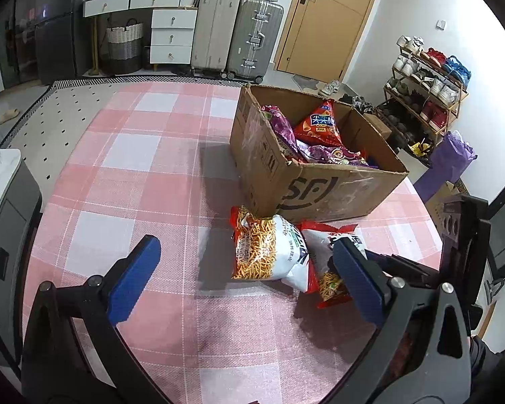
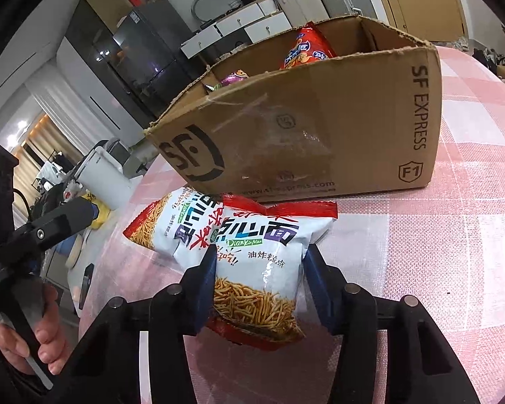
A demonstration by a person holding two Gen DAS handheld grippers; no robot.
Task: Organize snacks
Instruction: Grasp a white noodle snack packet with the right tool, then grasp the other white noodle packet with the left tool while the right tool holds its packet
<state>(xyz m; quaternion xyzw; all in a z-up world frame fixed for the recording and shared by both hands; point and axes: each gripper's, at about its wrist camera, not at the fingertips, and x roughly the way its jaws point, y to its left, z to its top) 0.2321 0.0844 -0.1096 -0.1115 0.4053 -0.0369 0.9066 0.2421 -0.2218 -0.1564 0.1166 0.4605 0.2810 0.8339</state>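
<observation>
Two white-and-red fried-noodle snack bags lie side by side on the pink checked tablecloth, just in front of a cardboard box (image 1: 323, 190) (image 2: 303, 128). My right gripper (image 2: 261, 271) is shut on the nearer bag (image 2: 262, 245), its blue pads pressing the bag's two sides. The other bag (image 2: 165, 222) (image 1: 269, 252) lies to its left, touching it. My left gripper (image 1: 245, 245) is open above the cloth, with nothing between its fingers. The held bag (image 1: 323, 245) is partly hidden behind the left gripper's right finger. Inside the box are a red snack bag (image 1: 320, 124) and purple bags (image 1: 282, 131).
The tablecloth (image 1: 141, 181) reaches left of the box and toward me. Beyond the table stand suitcases (image 1: 235, 37), a white drawer unit (image 1: 171, 33), a door (image 1: 326, 17) and a shoe rack (image 1: 424, 91). A hand (image 2: 45, 333) holds the left gripper's handle.
</observation>
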